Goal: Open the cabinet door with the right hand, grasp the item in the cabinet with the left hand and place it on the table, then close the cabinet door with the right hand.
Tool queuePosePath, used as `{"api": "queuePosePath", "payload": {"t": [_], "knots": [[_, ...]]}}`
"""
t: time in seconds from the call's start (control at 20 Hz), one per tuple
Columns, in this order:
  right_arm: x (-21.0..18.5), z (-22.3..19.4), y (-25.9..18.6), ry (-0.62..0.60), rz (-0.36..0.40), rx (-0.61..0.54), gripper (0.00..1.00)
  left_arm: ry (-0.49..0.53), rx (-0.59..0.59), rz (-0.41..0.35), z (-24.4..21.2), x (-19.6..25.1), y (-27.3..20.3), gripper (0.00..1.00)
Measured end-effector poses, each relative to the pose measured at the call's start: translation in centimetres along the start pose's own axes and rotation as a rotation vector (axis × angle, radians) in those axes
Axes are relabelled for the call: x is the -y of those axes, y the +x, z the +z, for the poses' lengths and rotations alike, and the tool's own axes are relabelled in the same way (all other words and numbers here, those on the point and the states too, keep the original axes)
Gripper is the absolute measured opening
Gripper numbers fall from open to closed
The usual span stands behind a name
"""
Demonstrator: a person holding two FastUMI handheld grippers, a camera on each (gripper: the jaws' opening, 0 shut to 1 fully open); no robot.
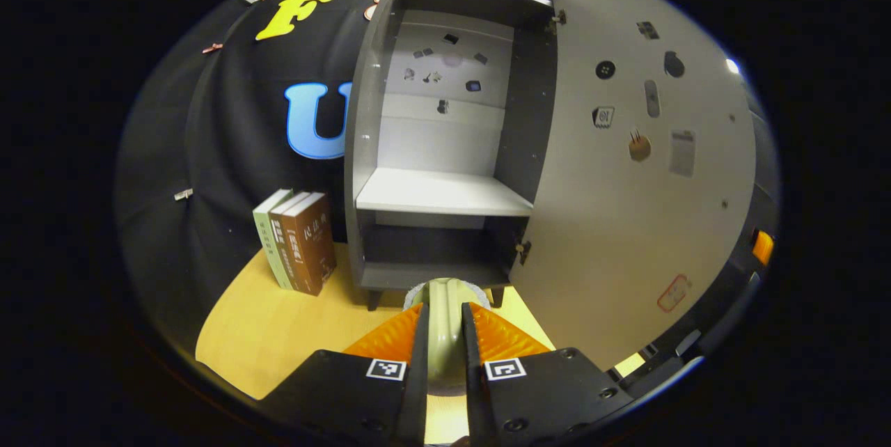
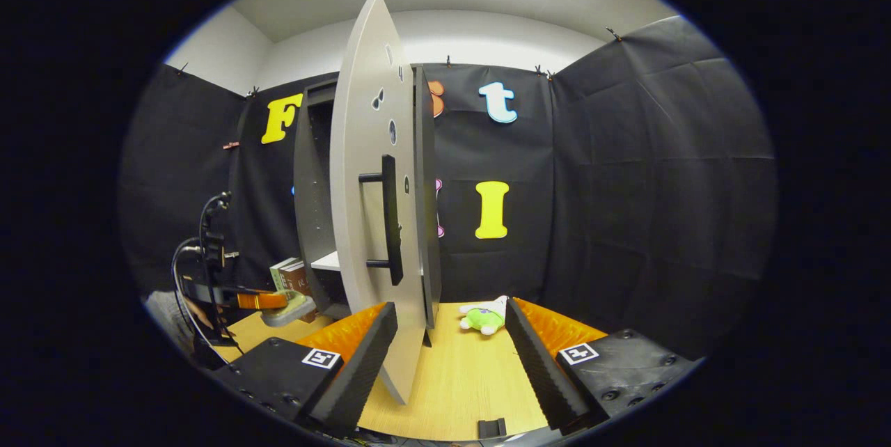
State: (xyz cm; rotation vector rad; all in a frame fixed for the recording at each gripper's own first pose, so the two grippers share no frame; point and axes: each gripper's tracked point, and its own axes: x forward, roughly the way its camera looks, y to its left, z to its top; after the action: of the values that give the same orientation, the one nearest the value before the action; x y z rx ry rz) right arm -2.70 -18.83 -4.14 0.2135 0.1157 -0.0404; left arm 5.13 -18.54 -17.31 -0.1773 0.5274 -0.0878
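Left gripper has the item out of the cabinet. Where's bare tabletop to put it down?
Bare table lies in front of the books, left of the cabinet. Right is crowded: open door, plush toy past it. The left gripper holds the item over that front strip.

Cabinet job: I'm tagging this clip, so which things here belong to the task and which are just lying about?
Part of the job:
- cabinet, door open, handle
- pale green item clamped in the left gripper
- right gripper, open by the door's edge
- table

Just lying about:
- books beside the cabinet
- green plush toy
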Motion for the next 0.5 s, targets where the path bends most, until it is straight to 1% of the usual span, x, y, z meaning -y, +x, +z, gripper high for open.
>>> {"api": "queuePosePath", "payload": {"t": [0.2, 0.3, 0.35, 0.5], "knots": [[-0.9, -0.5, 0.8, -0.007, 0.066, -0.018, 0.98, -0.076, -0.109, 0.030, -7.0, 0.0, 1.0, 0.28], [-0.7, -1.4, 1.6, -0.011, 0.089, -0.045, 0.98, -0.075, -0.155, 0.063, -10.3, -0.3, 1.9, 0.28], [-0.7, -1.8, 2.2, -0.017, 0.102, -0.057, 0.98, -0.065, -0.165, 0.072, -11.7, -0.3, 2.4, 0.27], [-0.6, -3.2, 3.6, -0.044, 0.144, -0.103, 0.98, -0.079, -0.202, 0.041, -16.2, 1.1, 3.5, 0.27]]}}
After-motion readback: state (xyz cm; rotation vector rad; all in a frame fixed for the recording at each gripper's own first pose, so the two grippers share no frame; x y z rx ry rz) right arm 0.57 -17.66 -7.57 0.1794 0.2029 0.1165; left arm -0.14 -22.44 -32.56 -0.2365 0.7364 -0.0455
